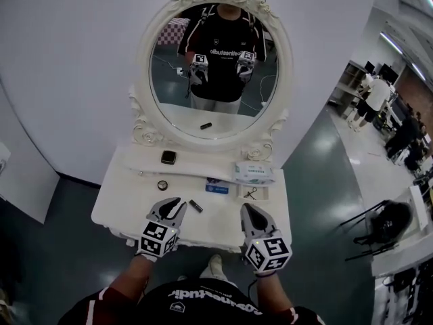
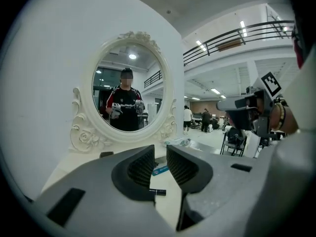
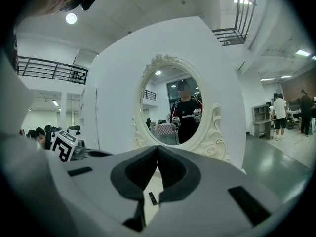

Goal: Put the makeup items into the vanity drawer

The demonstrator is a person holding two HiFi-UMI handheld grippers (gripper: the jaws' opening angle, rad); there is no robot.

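On the white vanity top (image 1: 128, 202) lie a black lipstick tube (image 1: 196, 206), a round compact (image 1: 162, 185) and a square black compact (image 1: 168, 157) at the mirror's foot. My left gripper (image 1: 174, 203) hovers over the front edge, just left of the tube, open with nothing between its jaws. In the left gripper view the tube (image 2: 159, 192) shows below the gap of the left gripper (image 2: 160, 154). My right gripper (image 1: 245, 207) is over the front right, shut and holding nothing, its tips meeting in the right gripper view (image 3: 158, 149). No drawer front shows.
A wipes pack (image 1: 254, 173), a blue packet (image 1: 217, 188) and small dark clips (image 1: 252, 194) lie at the right of the top. The oval mirror (image 1: 213, 59) stands behind, against a white wall. The person's foot (image 1: 215, 266) is at the vanity's front.
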